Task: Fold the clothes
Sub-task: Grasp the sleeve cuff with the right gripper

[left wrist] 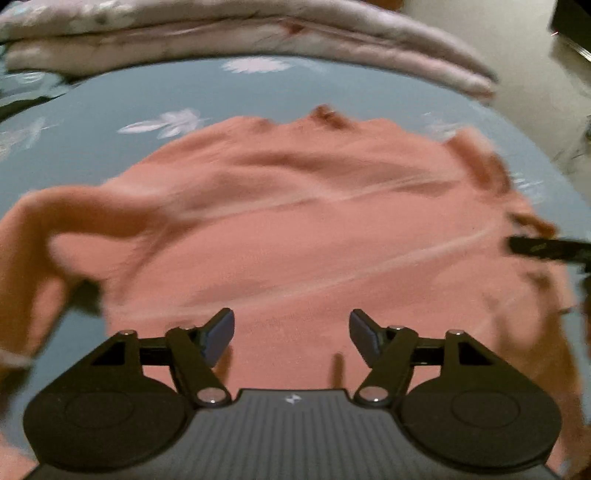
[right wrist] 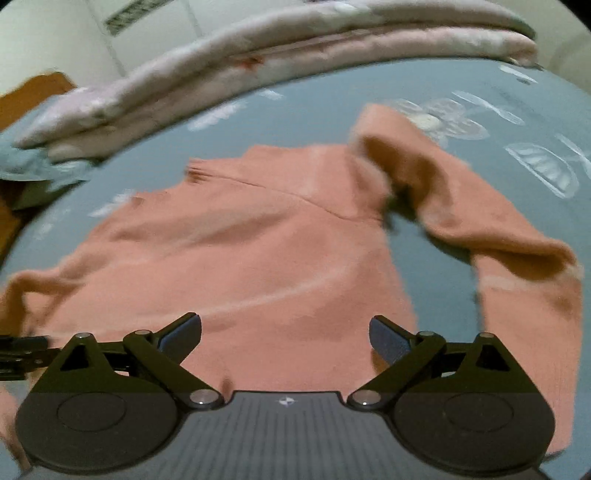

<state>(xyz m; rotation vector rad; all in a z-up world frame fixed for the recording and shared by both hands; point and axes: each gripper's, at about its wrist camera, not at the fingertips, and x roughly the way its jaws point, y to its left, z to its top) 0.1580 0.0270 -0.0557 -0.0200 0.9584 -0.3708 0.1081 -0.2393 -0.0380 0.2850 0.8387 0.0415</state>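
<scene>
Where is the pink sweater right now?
The pink knit sweater lies spread flat on the blue leaf-print bedsheet, ahead of both claws in each wrist view, with the folded pale quilt behind it.

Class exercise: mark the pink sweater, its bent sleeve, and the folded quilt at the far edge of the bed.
pink sweater (right wrist: 258, 240): right wrist view, middle of the body.
bent sleeve (right wrist: 461, 199): right wrist view, raised middle.
folded quilt (left wrist: 258, 33): left wrist view, upper layer.

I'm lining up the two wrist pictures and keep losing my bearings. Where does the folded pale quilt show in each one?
Left wrist: the folded quilt arcs along the top edge, beyond the salmon sweater.
Right wrist: the folded quilt again runs along the top, sloping down to the left.
Shared landmark: the sweater's collar, pointing toward the quilt.
</scene>
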